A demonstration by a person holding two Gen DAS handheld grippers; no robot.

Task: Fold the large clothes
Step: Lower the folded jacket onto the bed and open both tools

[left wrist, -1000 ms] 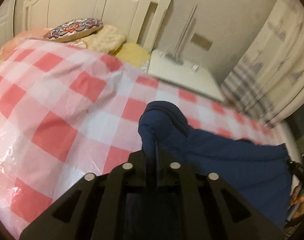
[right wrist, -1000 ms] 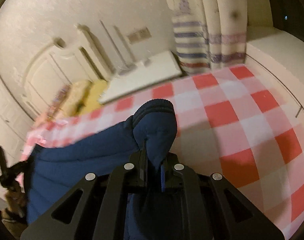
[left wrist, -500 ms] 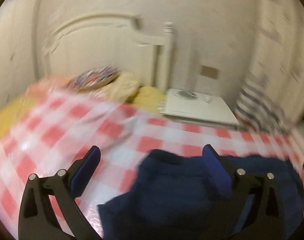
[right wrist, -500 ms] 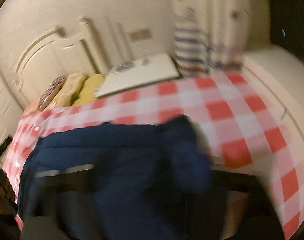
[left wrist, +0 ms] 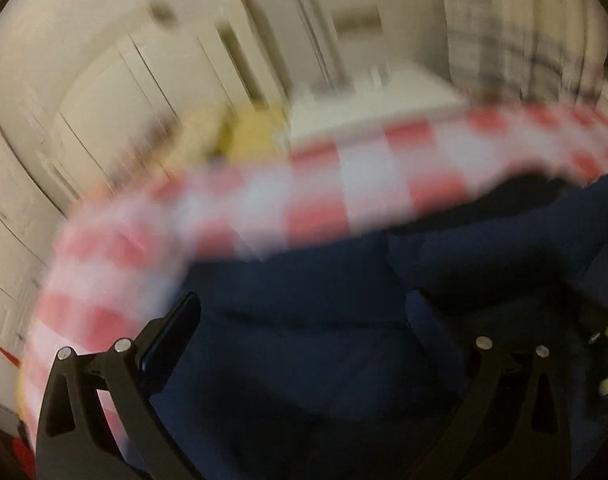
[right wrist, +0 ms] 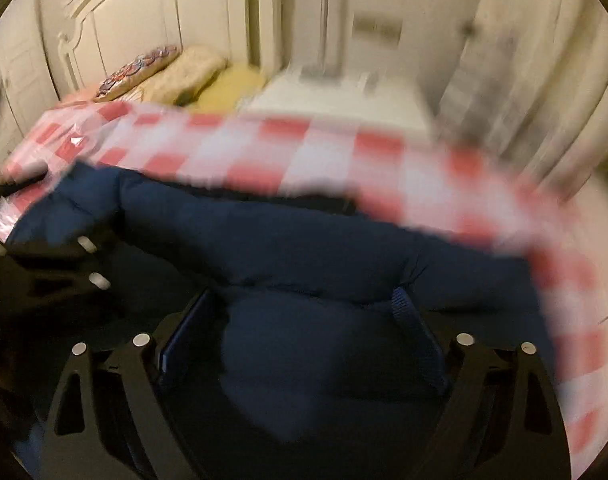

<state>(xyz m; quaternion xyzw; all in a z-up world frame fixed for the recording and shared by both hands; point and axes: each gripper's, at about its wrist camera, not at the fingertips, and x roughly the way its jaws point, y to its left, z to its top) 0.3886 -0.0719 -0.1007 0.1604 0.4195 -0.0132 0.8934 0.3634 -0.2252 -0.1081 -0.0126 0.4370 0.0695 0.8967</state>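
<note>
A dark blue padded jacket (left wrist: 323, 320) lies spread on the red and white checked bed cover (left wrist: 264, 200); it also fills the lower right wrist view (right wrist: 304, 248). My left gripper (left wrist: 304, 320) is open, its fingers wide apart just above the jacket. My right gripper (right wrist: 304, 312) is open too, fingers either side of a jacket bulge. The left gripper's body (right wrist: 56, 264) shows at the left of the right wrist view. Both views are motion-blurred.
The bed cover (right wrist: 323, 152) runs to a white headboard (right wrist: 124, 12) with several pillows (right wrist: 176, 72). A white bedside table (right wrist: 343, 100) stands beyond the bed, with a pale curtain (right wrist: 523, 80) on the right.
Both grippers were shut on jacket folds a second ago. They have let go, opened wide and swung over the jacket, which now lies on the bed.
</note>
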